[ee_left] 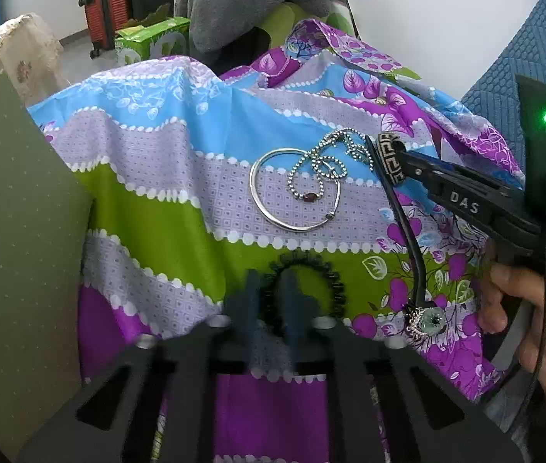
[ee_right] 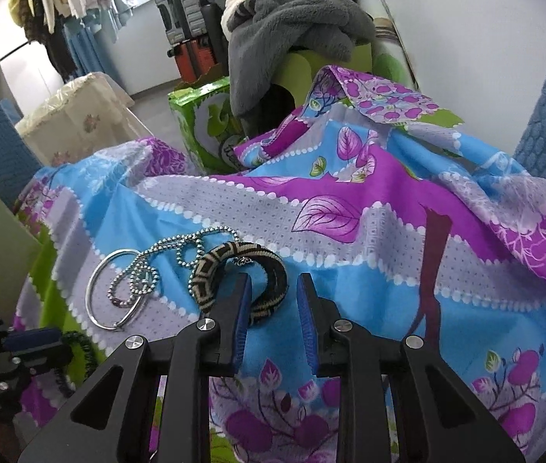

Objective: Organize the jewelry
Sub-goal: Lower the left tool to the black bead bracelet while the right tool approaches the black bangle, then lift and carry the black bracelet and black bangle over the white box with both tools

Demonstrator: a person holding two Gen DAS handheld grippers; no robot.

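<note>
On a bright patterned cloth (ee_left: 180, 146) lie a silver bangle (ee_left: 265, 208), a silver ball chain (ee_left: 323, 166) across it, a black beaded bracelet (ee_left: 334, 277), a black cord necklace with a pale green pendant (ee_left: 429, 318), and a black-and-cream patterned woven bracelet (ee_right: 234, 274). My left gripper (ee_left: 271, 285) is open, its blurred fingers just over the beaded bracelet. My right gripper (ee_right: 275, 289) is open; its left finger reaches through the woven bracelet's loop. It also shows in the left wrist view (ee_left: 396, 154), with the bracelet (ee_left: 389, 158) at its tip.
A green board (ee_left: 14, 231) stands at the left. Behind the cloth are a green box (ee_right: 203, 123), a grey fleece pile (ee_right: 296, 27), suitcases (ee_left: 107, 11) and a covered cream box (ee_right: 76, 115). Blue quilted fabric (ee_left: 535, 61) lies at the right.
</note>
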